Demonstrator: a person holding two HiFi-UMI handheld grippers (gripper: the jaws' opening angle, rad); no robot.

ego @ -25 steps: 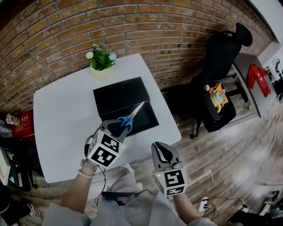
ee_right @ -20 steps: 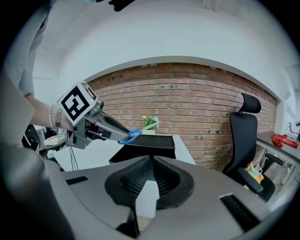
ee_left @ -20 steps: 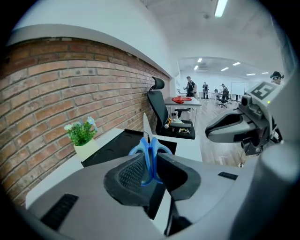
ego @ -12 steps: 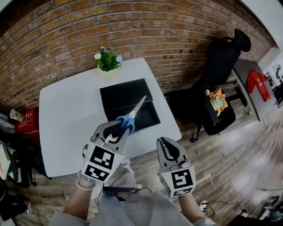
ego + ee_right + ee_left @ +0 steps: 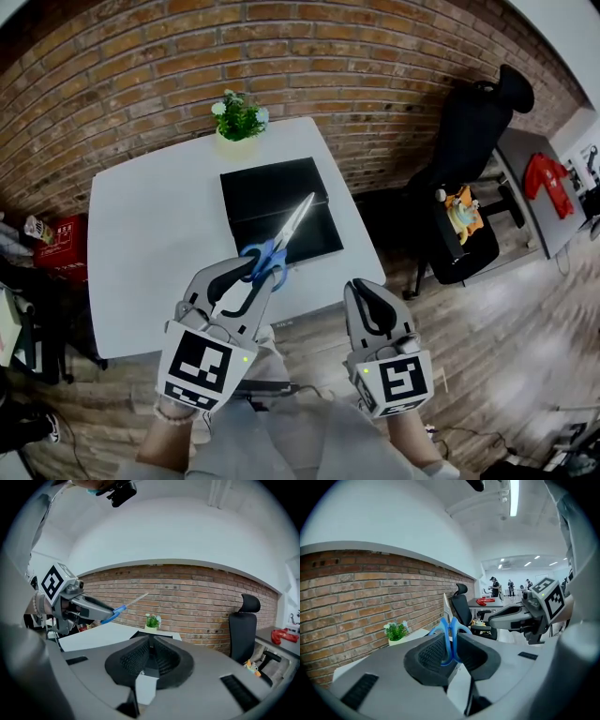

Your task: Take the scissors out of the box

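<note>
My left gripper (image 5: 246, 274) is shut on the blue handles of the scissors (image 5: 281, 239). It holds them in the air over the front edge of the white table (image 5: 141, 244), with the silver blades pointing up and away over the black box (image 5: 272, 197). In the left gripper view the blue handle loops (image 5: 449, 630) stand pinched between the jaws of the left gripper (image 5: 451, 648). My right gripper (image 5: 361, 286) hangs beside it, off the table's front right, shut and holding nothing. The right gripper view shows the right gripper (image 5: 151, 646) with its pads together, and the scissors (image 5: 123, 605) at the left.
A small potted plant (image 5: 239, 117) stands at the table's far edge against the brick wall. A black office chair (image 5: 469, 122) with a toy on its seat stands to the right on the wooden floor. A red box (image 5: 56, 253) lies left of the table.
Both grippers have drawn back toward me and risen. The scissors stay in the left gripper and have moved from over the box toward the table's front edge.
</note>
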